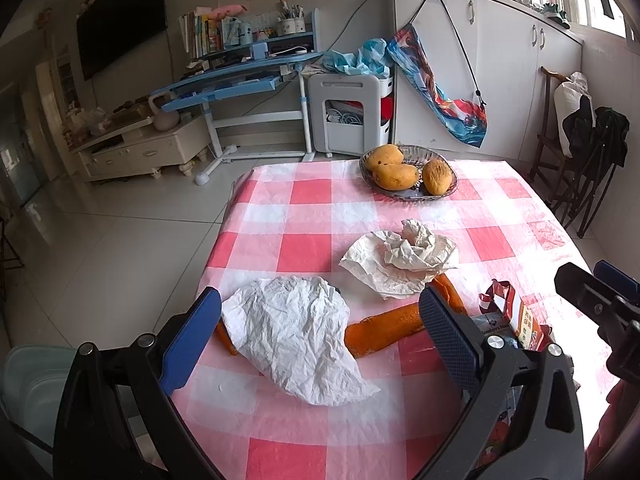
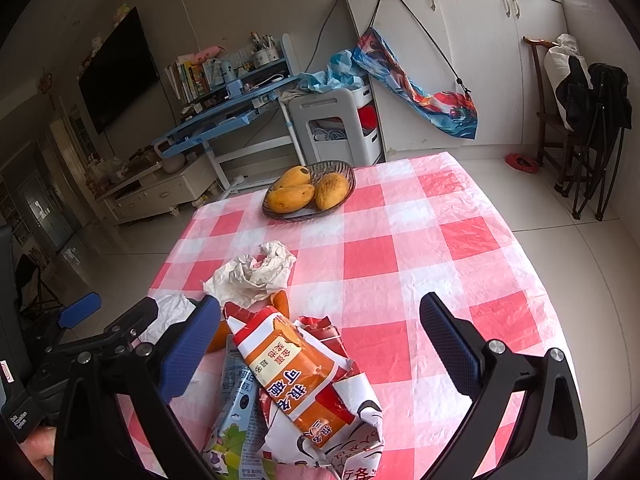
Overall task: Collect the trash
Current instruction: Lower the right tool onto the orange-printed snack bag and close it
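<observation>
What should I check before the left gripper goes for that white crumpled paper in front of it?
1. Left gripper open: ok, fingers spread wide.
2. White paper between the fingers: ok, lying flat, nothing holding it.
3. Orange peel clear of the paper: not ok, it lies partly under the paper's edge.
4. Right gripper out of the way: ok, open over the snack wrapper.
5. Bowl of mangoes clear: ok, at the far end.
6. Trash bin location: cannot tell.

Left gripper (image 1: 320, 336), right gripper (image 2: 320, 344): black angular frames, silver screws, blue textured finger pads (image 1: 450, 340) (white label on left handle).
</observation>
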Motion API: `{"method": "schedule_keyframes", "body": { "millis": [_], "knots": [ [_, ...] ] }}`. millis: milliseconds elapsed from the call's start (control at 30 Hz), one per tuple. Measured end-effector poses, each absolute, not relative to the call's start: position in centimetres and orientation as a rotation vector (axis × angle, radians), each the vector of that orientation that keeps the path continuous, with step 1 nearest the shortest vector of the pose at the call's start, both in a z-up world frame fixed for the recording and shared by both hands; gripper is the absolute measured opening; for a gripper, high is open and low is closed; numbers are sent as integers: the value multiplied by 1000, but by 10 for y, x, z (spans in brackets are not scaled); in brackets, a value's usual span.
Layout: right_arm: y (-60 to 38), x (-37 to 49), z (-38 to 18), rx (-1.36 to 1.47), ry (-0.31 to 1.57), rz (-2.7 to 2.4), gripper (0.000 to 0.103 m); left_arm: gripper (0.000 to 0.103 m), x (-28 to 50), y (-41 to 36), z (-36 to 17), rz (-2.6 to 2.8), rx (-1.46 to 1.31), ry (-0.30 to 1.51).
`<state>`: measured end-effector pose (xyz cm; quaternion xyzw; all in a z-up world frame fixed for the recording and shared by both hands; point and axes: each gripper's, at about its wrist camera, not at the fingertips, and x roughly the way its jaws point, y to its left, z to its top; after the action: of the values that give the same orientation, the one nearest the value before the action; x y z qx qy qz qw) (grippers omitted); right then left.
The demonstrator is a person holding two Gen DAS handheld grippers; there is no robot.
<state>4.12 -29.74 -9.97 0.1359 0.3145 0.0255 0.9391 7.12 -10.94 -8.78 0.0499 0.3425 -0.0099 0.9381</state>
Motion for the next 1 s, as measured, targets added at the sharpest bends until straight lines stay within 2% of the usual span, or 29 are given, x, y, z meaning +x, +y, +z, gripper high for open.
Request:
{"method": "schedule_keyframes", "body": {
  "millis": [333,933,1000],
  "knots": [
    [-305,42,-108,244,695,36,95,96,69,-109,-90,-26,99,707],
    [-297,37,-134,188,909,152,95,96,57,-124,-88,-123,122,742],
    [-294,36,-136,192,922,182,91,96,56,-126,-88,-139,126,748]
  ]
}}
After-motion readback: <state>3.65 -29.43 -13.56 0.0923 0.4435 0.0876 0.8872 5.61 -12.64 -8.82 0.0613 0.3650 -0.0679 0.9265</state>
